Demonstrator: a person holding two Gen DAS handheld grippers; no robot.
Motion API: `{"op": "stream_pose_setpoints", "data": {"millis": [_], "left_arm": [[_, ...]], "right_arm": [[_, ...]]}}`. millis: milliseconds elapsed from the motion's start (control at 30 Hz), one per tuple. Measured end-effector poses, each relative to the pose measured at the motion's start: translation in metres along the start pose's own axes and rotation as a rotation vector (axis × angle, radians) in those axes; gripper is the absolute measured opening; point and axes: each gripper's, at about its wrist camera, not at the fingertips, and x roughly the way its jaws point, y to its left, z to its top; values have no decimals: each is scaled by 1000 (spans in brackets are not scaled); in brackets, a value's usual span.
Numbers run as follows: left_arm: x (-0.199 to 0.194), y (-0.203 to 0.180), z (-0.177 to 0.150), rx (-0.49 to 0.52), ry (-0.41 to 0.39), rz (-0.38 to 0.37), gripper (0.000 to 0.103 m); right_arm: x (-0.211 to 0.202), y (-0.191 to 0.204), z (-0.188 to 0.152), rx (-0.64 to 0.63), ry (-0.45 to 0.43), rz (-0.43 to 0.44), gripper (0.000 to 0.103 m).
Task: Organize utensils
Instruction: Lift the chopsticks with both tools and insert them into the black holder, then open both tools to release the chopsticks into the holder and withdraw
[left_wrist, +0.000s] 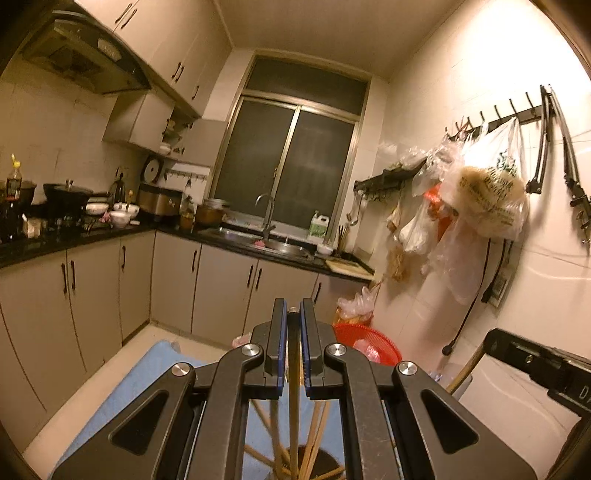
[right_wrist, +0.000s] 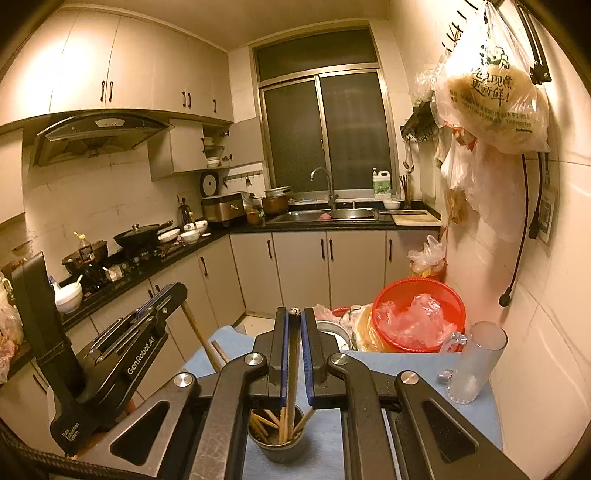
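Over the blue mat (right_wrist: 388, 373), both grippers hung close together, each aimed a little below level toward the far window (right_wrist: 328, 133). From the right wrist view, the right gripper (right_wrist: 294, 314) was clamped narrow on a single wooden chopstick (right_wrist: 293, 369); the stick stood nearly upright between the blue pads, its capped top just clear of the fingertips at twelve o'clock, its lower end running down at six o'clock toward the dark utensil cup (right_wrist: 275, 443). That cup stood on the mat right under the jaws, with more chopsticks fanned out inside it, leaning every which way. At nine o'clock the left gripper (right_wrist: 162, 301) came in side-on, and a wooden stick crossed below it. From the left wrist view, the left gripper (left_wrist: 293, 314) was pinched tight on its own chopstick (left_wrist: 293, 387), long axis again near vertical, top end up, lower end dropping toward the cup (left_wrist: 325, 461) below. A clear glass mug (right_wrist: 474, 363) stood at three o'clock, well apart from the cup. The red basin (right_wrist: 417, 314) sat beyond the mat's far edge.
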Motion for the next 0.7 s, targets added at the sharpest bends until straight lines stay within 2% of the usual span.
{"op": "stream_pose_setpoints", "data": {"millis": [333,700], "left_arm": [[9,11,-31,-9,72,24,6],[11,12,-43,5,108,29,7]], "right_arm": [[22,-8,-28,11,56,-8,7],[36,-12,-43,28,103,-13,7]]}}
